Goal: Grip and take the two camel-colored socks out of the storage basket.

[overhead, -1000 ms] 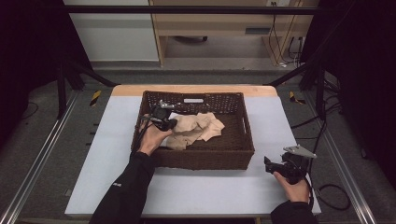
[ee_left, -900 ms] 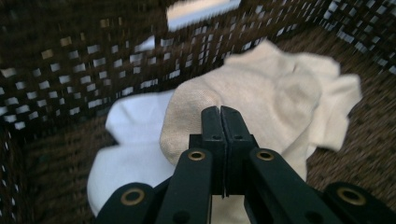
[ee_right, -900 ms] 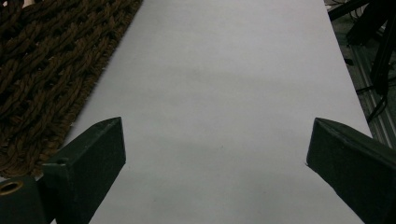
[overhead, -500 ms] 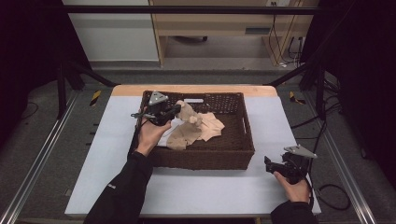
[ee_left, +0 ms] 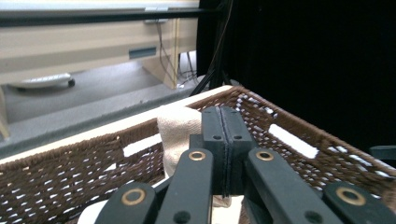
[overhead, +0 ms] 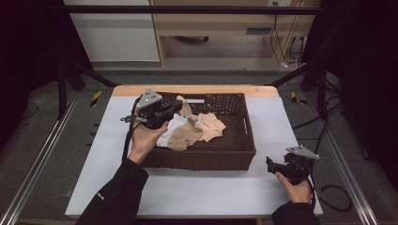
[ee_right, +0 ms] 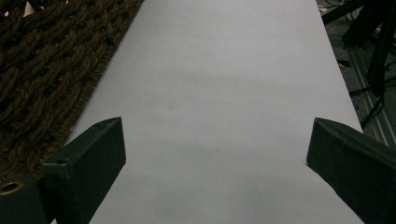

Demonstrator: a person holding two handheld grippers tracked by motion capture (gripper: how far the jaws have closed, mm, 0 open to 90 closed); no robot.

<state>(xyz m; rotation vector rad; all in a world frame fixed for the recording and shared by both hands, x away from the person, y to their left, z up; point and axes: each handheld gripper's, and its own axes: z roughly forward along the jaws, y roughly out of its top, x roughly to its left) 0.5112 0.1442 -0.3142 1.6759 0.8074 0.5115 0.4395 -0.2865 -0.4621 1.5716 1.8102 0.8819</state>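
Left of centre, our left gripper [overhead: 176, 108] pinches beige cloth [overhead: 187, 136] above the basket [overhead: 244, 140]; next lift clear; right gripper [overhead: 271, 165] spread.

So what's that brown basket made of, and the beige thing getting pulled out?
The basket looks like woven wicker or twisted fibre, matte dark brown, with braided strands and gaps. The beige thing looks like soft knitted cloth, with fine ribs and limp folds.

Left claw [overhead: 177, 107] gripping beige cloth [overhead: 187, 133] above wicker basket [overhead: 234, 154]
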